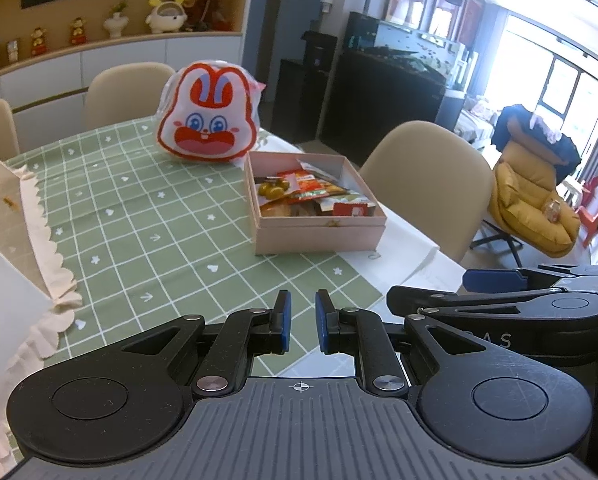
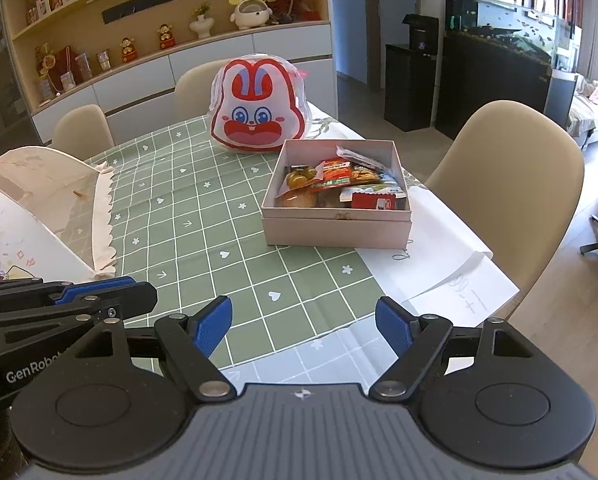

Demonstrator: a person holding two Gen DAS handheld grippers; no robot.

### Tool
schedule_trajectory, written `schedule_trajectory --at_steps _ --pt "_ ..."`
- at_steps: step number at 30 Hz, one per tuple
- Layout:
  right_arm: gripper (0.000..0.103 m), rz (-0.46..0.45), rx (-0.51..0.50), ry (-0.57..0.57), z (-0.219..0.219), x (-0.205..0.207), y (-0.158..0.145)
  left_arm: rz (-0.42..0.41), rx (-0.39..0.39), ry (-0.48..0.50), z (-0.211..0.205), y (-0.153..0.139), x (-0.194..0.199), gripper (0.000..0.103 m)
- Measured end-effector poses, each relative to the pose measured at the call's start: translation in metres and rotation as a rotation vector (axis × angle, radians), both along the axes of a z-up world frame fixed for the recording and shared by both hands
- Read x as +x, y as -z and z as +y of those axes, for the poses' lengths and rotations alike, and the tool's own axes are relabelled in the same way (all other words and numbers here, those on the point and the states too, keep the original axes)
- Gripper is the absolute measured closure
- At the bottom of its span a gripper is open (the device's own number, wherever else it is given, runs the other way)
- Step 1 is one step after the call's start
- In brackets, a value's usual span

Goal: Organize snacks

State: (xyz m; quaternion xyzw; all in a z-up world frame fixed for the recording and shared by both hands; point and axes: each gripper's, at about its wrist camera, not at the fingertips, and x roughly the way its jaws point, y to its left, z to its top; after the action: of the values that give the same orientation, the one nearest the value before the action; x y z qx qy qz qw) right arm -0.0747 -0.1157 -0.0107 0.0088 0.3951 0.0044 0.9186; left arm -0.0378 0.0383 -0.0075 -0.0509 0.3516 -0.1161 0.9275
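An open pink box point(image 1: 319, 236) point(image 2: 339, 232) stands on the green checked tablecloth point(image 1: 147, 216) point(image 2: 203, 216), filled with several snack packets point(image 1: 311, 188) point(image 2: 339, 178). Behind it sits a red-and-white rabbit-face bag point(image 1: 207, 116) point(image 2: 259, 108). My left gripper point(image 1: 303, 322) hovers over the near cloth, shut with nothing between its blue pads. My right gripper point(image 2: 305, 326) hangs beside it over the table's near edge, open and empty. Both are well short of the box.
A white mesh food cover point(image 1: 3, 200) point(image 2: 51, 184) with a frilled rim fills the left side of the table. White paper point(image 2: 451, 272) lies under and beside the box. Beige chairs point(image 1: 427, 176) point(image 2: 511, 176) ring the table. A shelf unit stands behind.
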Motion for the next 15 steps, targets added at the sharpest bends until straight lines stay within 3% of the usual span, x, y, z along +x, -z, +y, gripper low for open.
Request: schedule_trajectory --at_steps 15 --pt "0.023 0.000 0.012 0.008 -0.015 0.003 -0.001 0.008 0.009 0.003 -0.012 0.006 0.009 0.086"
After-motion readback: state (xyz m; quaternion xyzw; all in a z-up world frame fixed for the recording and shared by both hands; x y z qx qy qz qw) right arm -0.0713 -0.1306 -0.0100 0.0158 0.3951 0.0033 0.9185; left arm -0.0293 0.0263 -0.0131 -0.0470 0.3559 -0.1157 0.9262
